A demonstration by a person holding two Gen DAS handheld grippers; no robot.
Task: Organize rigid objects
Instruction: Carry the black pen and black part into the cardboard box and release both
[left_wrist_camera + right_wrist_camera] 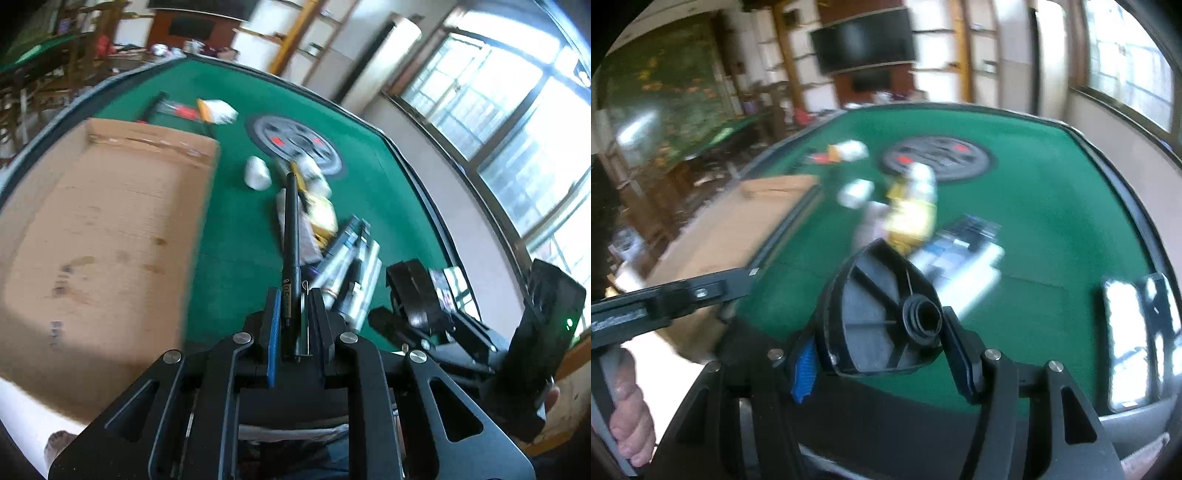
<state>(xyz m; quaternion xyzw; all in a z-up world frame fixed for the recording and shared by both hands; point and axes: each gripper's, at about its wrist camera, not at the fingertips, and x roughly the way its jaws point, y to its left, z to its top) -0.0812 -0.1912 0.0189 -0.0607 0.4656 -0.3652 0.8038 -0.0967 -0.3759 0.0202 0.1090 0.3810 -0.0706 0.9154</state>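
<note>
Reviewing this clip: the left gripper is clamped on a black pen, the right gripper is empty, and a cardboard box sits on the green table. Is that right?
Not quite. The right gripper is not empty: the right wrist view shows its jaws closed on a black plastic part with ribs and a round neck. The rest holds: the left gripper is clamped on a black pen, and the cardboard box sits on the green table.

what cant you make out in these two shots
- Inside of the cardboard box: left wrist view shows only a blurred flap; contents hidden.
- Pile of items: motion blur in the right wrist view smears labels and shapes.
- Pen in the left gripper: print too small to read fully.
- Black plastic part in the right gripper: its far side is hidden.
</note>
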